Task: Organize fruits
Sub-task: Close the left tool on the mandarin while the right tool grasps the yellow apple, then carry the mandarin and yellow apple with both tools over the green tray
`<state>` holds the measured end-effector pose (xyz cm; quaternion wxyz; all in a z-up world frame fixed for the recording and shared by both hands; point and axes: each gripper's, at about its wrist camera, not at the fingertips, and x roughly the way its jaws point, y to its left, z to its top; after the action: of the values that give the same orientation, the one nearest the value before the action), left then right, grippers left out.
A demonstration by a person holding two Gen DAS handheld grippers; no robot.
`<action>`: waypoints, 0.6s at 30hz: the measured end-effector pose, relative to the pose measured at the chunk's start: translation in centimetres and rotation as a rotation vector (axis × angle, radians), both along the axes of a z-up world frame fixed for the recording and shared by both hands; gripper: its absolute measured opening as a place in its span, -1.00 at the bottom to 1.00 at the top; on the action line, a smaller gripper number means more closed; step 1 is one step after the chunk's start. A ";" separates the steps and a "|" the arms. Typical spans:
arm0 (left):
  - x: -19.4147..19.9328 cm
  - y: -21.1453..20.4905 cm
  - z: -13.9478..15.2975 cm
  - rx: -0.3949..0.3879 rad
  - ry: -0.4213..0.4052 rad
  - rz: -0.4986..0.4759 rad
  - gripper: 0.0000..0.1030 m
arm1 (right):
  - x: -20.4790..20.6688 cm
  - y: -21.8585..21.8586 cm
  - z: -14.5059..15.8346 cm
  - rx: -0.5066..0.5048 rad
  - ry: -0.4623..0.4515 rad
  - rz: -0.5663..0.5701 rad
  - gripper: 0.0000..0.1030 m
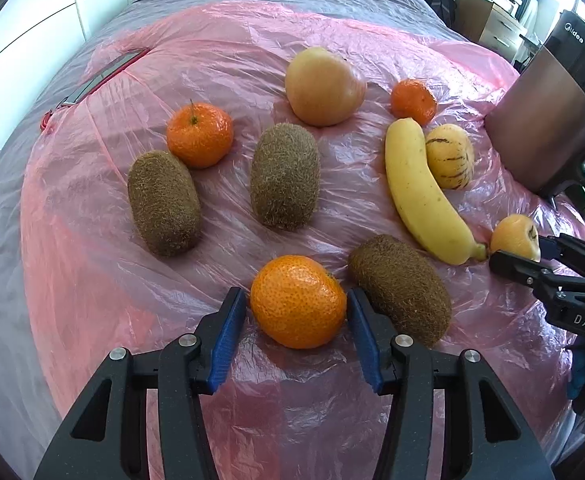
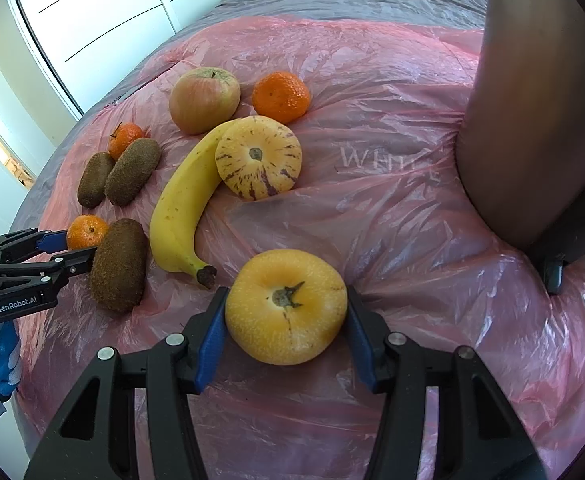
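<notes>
Left gripper (image 1: 296, 304) brackets a tangerine (image 1: 298, 301), pads touching both flanks, while right gripper (image 2: 286, 308) likewise clasps a yellow melon (image 2: 286, 306) dead ahead.

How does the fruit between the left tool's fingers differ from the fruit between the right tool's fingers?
The left tool brackets a tangerine; the right tool brackets a yellow melon.
Color: the tangerine is deep orange, the melon pale yellow-orange.
Skin: the tangerine is pitted and glossy, the melon is finely speckled with a dark dried stem facing the camera.
Both are round and rest on the pink plastic sheet.
</notes>
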<state>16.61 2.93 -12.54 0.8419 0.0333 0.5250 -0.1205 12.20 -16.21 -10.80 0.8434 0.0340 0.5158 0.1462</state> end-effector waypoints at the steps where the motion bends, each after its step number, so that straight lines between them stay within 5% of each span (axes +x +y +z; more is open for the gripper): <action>1: 0.0 0.0 0.0 0.003 0.000 0.001 -0.09 | 0.0 0.0 0.0 -0.001 0.000 0.001 0.35; 5: 0.0 0.2 -0.2 -0.017 0.006 0.004 -0.24 | 0.0 0.0 0.0 0.003 -0.001 -0.002 0.35; 18: -0.9 2.9 1.9 -0.116 -0.027 0.057 -0.25 | -0.6 -1.2 1.2 0.049 -0.014 -0.028 0.33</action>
<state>15.67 5.88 -10.62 0.8526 -0.0287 0.5063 -0.1262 11.62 -17.46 -9.62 0.8479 0.0608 0.5058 0.1471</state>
